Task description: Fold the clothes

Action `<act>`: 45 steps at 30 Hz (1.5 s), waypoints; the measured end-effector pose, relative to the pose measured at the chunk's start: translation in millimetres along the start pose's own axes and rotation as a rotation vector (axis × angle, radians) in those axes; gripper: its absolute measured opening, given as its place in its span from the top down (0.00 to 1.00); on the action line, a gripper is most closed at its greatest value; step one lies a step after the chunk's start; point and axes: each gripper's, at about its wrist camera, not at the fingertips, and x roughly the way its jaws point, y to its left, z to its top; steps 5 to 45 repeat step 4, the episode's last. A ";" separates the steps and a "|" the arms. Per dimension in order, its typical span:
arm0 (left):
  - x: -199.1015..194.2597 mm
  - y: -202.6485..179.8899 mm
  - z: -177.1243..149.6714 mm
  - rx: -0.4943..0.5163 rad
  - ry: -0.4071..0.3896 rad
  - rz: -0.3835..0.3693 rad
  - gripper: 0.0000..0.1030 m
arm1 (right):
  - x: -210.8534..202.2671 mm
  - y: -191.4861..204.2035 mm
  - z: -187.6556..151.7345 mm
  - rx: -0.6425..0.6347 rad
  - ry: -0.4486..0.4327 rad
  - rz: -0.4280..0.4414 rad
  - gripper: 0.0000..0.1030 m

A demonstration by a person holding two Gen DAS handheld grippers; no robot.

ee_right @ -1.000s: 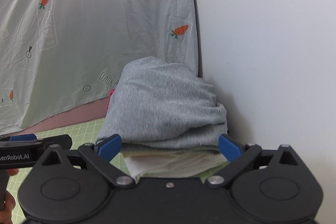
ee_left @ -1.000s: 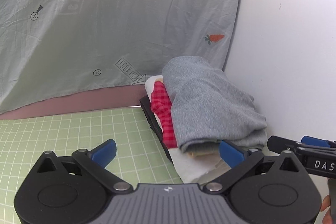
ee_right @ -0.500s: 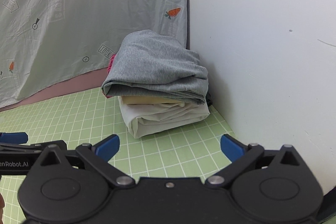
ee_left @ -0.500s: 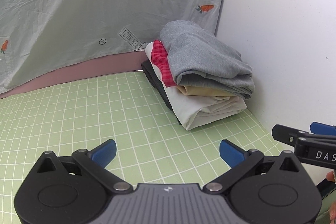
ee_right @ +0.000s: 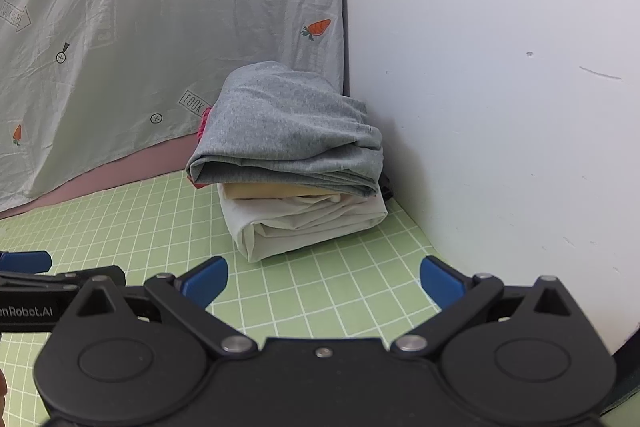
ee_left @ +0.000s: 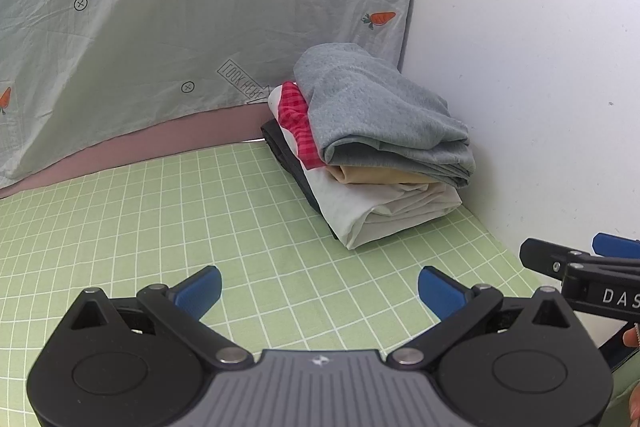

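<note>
A stack of folded clothes stands on the green grid mat [ee_left: 160,211] in the far right corner against the white wall. A folded grey garment [ee_left: 372,111] lies on top, over a red checked piece [ee_left: 298,121], a tan piece [ee_left: 380,179], a white piece [ee_left: 384,211] and a dark piece at the bottom. The stack also shows in the right wrist view, with the grey garment [ee_right: 288,131] on top. My left gripper [ee_left: 319,291] is open and empty, well short of the stack. My right gripper [ee_right: 322,281] is open and empty, also short of it.
A grey cloth with carrot prints [ee_left: 180,7] hangs behind the mat. The white wall [ee_right: 500,87] bounds the mat on the right. The right gripper's side shows at the right edge of the left wrist view [ee_left: 592,283].
Both grippers have drawn back from the stack, open and empty. The stack, close up a second ago, now stands farther off on the mat.
</note>
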 end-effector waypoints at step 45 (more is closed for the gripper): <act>0.6 2.1 1.2 -0.003 0.001 0.000 0.00 | 2.0 0.7 0.9 -0.001 -0.002 -0.002 0.00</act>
